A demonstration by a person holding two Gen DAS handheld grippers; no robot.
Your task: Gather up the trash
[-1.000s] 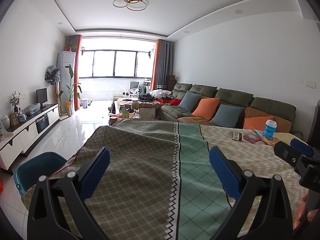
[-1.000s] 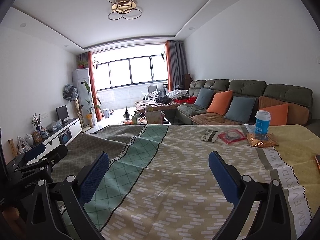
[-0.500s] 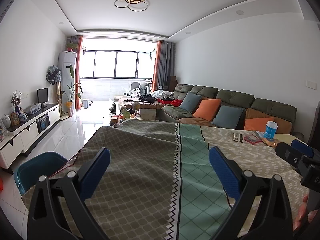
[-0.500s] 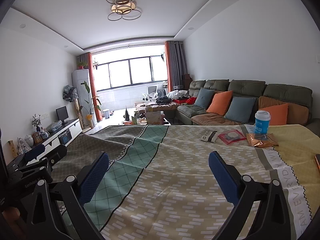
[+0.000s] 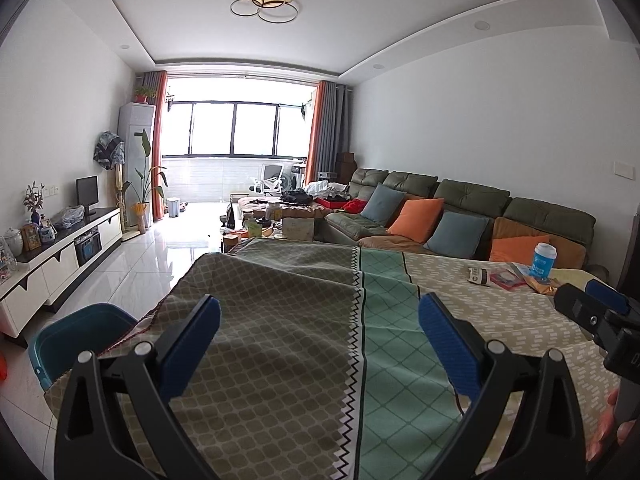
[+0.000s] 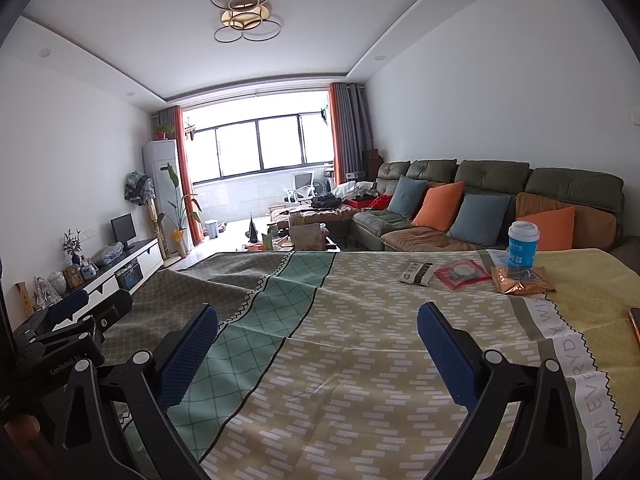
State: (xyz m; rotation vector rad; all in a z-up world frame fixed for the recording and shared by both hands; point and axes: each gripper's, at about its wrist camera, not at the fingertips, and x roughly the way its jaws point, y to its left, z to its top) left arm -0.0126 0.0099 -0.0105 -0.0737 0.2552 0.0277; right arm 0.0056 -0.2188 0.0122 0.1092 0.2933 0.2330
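Your left tool and right tool both gape wide, empty, over the table; the blue cup stands upright, the black wrapper lies lengthwise away from you.

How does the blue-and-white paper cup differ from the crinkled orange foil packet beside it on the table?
The blue-and-white lidded paper cup stands upright; the crinkled orange foil packet lies flat. The cup is smooth and cylindrical, while the packet is creased and shiny. The cup sits farther from the camera than the packet. Both rest ungripped on the patterned tablecloth.

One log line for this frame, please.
left claw open, empty | right claw open, empty | cup, three wrappers untouched on tablecloth
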